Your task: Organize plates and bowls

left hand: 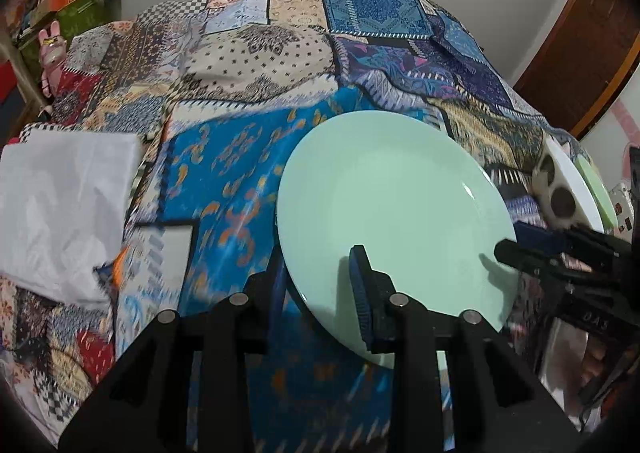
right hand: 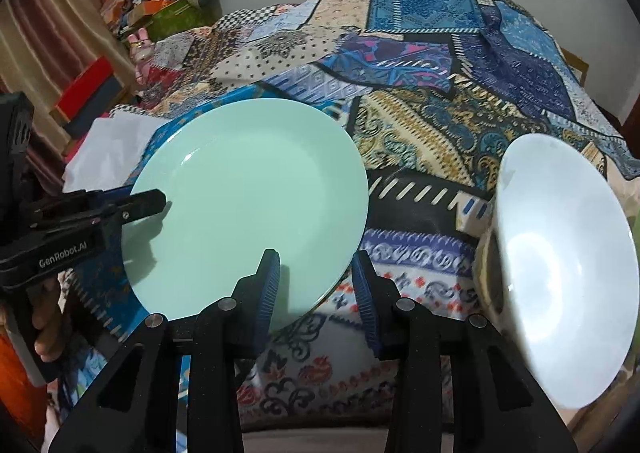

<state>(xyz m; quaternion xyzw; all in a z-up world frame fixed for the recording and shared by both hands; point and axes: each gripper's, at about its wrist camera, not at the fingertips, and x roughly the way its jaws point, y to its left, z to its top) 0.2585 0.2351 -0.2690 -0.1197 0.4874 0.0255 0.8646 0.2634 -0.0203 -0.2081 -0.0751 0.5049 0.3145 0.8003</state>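
Left tongs (left hand: 320, 293) clamping mint plate (left hand: 392, 189) rim, right tongs (right hand: 316, 289) likewise.

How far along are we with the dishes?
Done: a white bowl sits at the right, seemingly on a green plate. In hand: the mint plate, its near rim pinched by the left gripper and the right gripper. Left: probably setting it with those dishes.
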